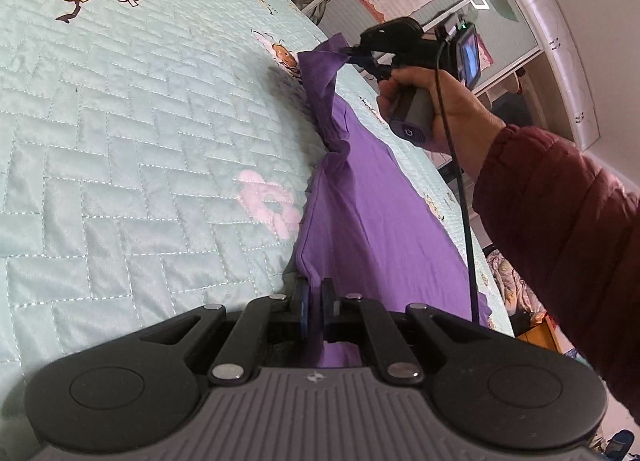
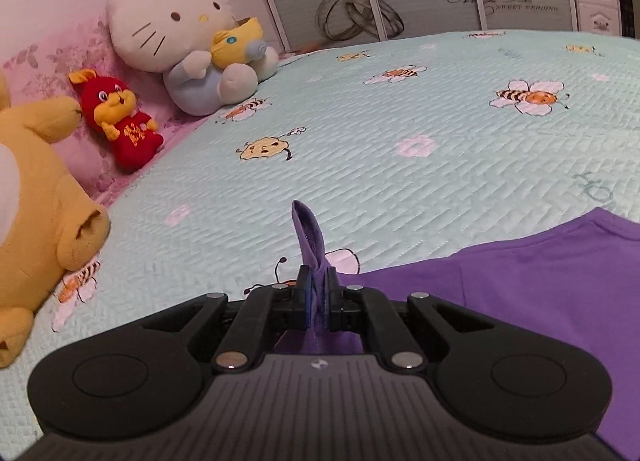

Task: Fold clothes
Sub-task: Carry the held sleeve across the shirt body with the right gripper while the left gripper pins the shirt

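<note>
Right wrist: mint quilted bedspread (image 2: 400, 189); both hand-held grippers (image 2: 314, 293) pinching purple garment (image 2: 540, 281).

Left hand-held gripper (image 1: 315, 301) and right hand-held gripper (image 2: 316, 293), jaws pinched together.

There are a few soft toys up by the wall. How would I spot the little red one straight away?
Start at the mint quilted bedspread and follow it to the pink flowered cushion along the wall. The little red toy leans there between the big yellow bear and the white cat plush. It is the smallest, yellow-faced, dressed in red.
</note>
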The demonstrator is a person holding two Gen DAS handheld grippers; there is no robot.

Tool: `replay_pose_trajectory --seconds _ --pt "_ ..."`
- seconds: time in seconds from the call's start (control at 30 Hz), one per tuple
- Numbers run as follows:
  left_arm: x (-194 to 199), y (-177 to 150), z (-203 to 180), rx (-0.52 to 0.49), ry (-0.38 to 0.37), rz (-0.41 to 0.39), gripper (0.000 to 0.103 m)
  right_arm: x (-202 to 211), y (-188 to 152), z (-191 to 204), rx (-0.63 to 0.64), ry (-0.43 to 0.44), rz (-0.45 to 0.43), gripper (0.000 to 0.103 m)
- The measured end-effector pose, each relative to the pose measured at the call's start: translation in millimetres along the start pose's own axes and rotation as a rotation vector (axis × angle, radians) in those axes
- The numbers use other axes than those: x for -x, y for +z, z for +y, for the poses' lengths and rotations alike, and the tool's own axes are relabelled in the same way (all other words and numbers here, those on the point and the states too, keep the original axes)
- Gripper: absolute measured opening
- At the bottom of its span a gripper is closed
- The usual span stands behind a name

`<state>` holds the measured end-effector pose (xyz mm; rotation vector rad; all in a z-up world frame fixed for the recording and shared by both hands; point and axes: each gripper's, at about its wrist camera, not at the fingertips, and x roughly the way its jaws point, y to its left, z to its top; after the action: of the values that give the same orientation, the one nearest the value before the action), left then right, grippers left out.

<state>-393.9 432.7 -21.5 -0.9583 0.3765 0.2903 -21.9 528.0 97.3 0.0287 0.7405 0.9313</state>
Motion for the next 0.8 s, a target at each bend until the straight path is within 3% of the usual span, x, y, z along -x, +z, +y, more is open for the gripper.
replay_pose_trajectory --seconds 0.17,0.47,0.8 --pt "3.8 3.9 -5.9 -0.013 -0.015 0.000 0.004 8.2 5.9 -17.0 -0.053 0.013 -0.036 0.004" --pt "9.9 7.5 -47.7 -0.164 -0.110 0.009 0.003 39.1 26.6 -56.0 -0.126 0.077 -0.126 0.004" --pt "-21.0 -18.9 -90.7 -0.318 -0.153 0.115 0.003 97.6 37.5 -152.6 -0.199 0.027 -0.246 0.003"
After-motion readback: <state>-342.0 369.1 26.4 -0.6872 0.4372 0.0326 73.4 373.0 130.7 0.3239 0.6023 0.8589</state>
